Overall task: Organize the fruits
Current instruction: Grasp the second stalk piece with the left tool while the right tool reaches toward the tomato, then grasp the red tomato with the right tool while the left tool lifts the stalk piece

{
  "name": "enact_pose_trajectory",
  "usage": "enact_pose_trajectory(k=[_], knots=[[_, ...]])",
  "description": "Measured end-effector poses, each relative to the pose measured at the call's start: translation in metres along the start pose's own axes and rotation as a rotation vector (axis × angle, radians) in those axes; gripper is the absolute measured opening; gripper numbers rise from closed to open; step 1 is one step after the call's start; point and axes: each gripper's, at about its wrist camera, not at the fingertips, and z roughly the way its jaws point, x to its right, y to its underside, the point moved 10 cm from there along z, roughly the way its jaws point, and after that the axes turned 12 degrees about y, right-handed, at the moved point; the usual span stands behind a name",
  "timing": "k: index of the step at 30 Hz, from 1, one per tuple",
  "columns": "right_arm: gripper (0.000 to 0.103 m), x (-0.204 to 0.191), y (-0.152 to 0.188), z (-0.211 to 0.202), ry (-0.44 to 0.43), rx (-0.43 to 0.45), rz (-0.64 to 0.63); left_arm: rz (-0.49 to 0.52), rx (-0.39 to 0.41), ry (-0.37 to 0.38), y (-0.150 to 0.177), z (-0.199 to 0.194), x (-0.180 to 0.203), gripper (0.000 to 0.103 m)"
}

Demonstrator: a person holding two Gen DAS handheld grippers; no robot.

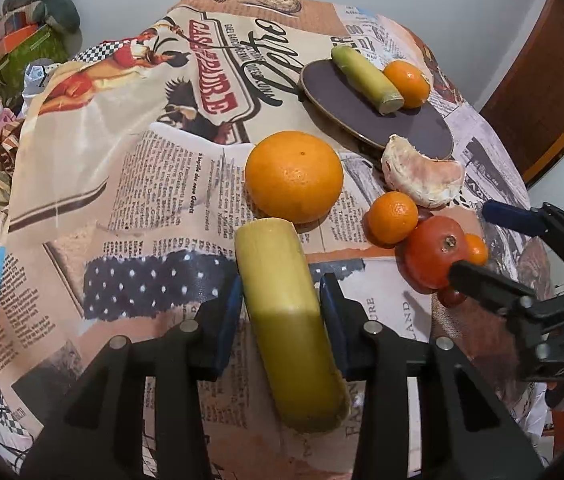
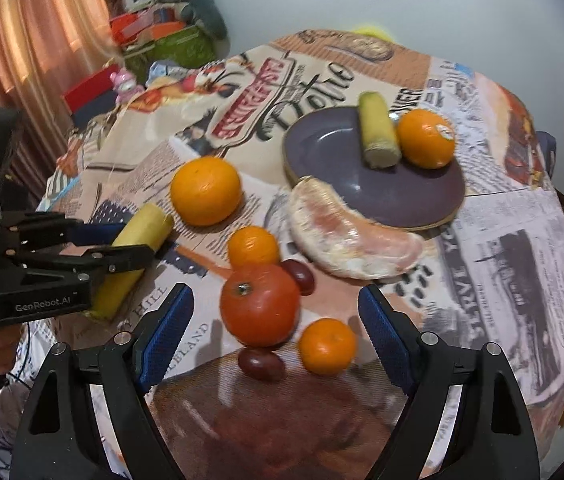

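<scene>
- While the left gripper pinches one yellow-green cane piece between its blue pads, that piece lies on the printed tablecloth, well short of the purple plate; its far end sits just beside the big orange
- The right gripper has its fingers spread wide, holding nothing; the red tomato lies between them on the cloth, near the plate's front side
- Cane pieces: two; the second cane piece rests on the plate, touching the stickered orange beside it
- Large oranges: two; one on the plate, one on the cloth to the plate's left
- Small mandarins: two; the far mandarin touches the tomato on the side toward the plate; the near mandarin lies just beside the tomato, away from the plate
- Grapes: two dark ones; the upper grape and the lower grape both touch the tomato
- Peeled pomelo wedge: one; it overlaps the plate's front rim
</scene>
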Motion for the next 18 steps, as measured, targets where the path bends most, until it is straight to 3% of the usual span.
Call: enact_pose_trajectory(k=[5, 10, 16, 18], knots=[[0.072, -0.006, 0.005, 0.009, 0.0, -0.03, -0.011, -0.036, -0.028, 0.042, 0.003, 0.01, 0.002, 0.04], [0.071, -0.006, 0.007, 0.015, 0.022, -0.036, -0.029, -0.016, -0.01, 0.015, -0.001, 0.015, 0.004, 0.04], [0.058, -0.01, 0.006, 0.02, 0.028, -0.036, -0.056, -0.027, 0.0, 0.026, -0.003, 0.013, 0.003, 0.039], [0.046, -0.01, 0.006, 0.021, 0.024, -0.043, -0.057, -0.034, 0.004, 0.028, -0.004, 0.012, 0.003, 0.039]])
